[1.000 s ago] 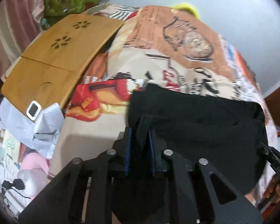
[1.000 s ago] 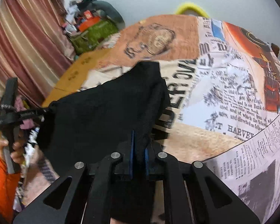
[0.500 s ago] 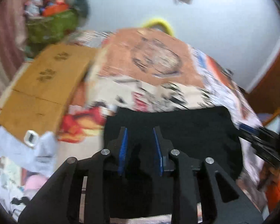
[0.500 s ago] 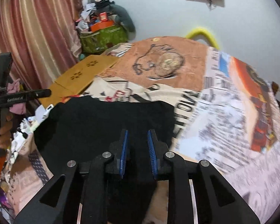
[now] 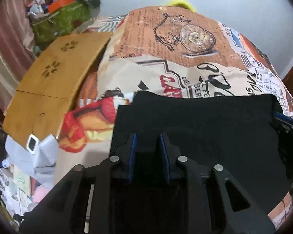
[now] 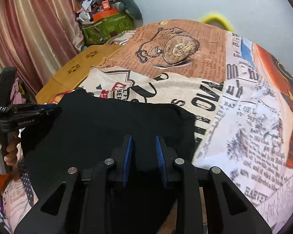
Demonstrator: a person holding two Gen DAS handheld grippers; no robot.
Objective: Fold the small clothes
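A black garment (image 5: 205, 126) lies spread flat on the printed bedspread (image 5: 185, 44). My left gripper (image 5: 147, 136) hovers over its left part, blue pads apart, with only flat cloth beneath them. In the right wrist view the same garment (image 6: 107, 128) lies under my right gripper (image 6: 142, 138), which is also open with nothing pinched. The left gripper (image 6: 29, 115) shows at the garment's left edge, held by a person's hand (image 6: 9, 154). The right gripper (image 5: 285, 122) shows at the garment's right edge in the left wrist view.
A wooden lap table (image 5: 54, 74) lies on the bed's left side, with a small white device (image 5: 32, 144) and grey cloth (image 5: 29, 159) at its near end. A green bag (image 6: 107, 27) piled with clutter stands by the curtain (image 6: 29, 39). Bedspread (image 6: 244, 117) stretches right.
Both grippers were shut on the garment's near edge a second ago. They have let go, and the garment now lies flat on the bed.
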